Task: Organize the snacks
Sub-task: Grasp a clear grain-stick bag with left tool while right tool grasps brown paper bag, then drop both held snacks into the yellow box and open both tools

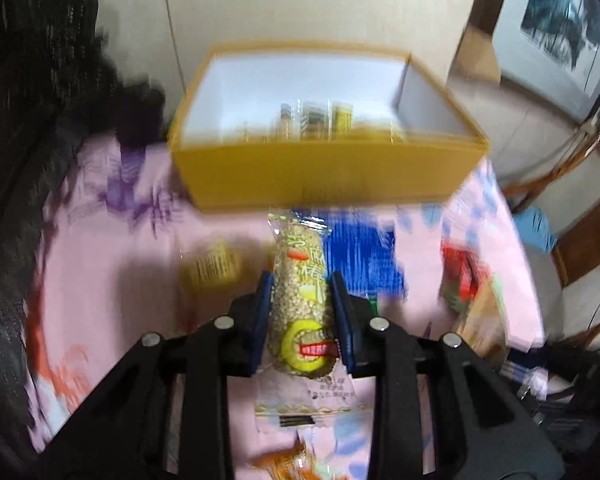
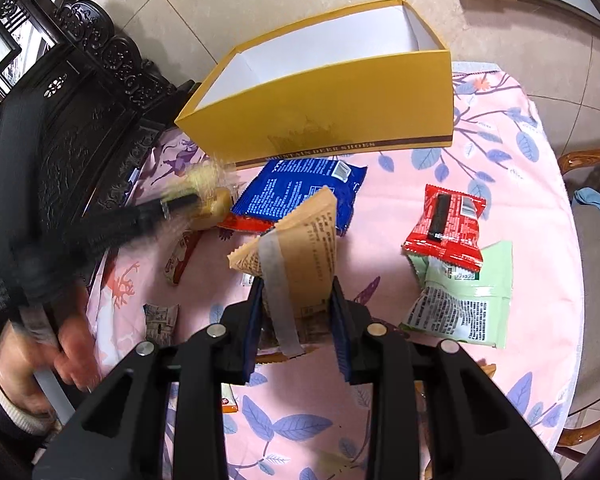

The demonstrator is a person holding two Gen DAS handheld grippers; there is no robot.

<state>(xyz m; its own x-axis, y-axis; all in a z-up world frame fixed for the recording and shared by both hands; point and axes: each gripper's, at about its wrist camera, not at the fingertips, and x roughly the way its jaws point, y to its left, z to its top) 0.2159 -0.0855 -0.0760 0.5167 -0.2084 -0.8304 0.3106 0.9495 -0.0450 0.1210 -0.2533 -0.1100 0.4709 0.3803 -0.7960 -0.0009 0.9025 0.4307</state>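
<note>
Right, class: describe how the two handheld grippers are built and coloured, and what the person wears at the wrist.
The left gripper and the right gripper look alike: a black plastic frame with angled struts and cut-out slots, round silver pins at the joints, and two flat dark blue fingers. No cables show. In the right wrist view the person's hand comes out of a dark sleeve with a pale ribbed cuff.

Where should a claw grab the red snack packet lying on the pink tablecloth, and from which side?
Probably from above, across the short width of the red snack packet. It lies flat, label side up, partly over the green packet, so no edge stands up to pinch. Its end towards the yellow box rests on bare tablecloth, so close there to avoid catching the green one.
</note>
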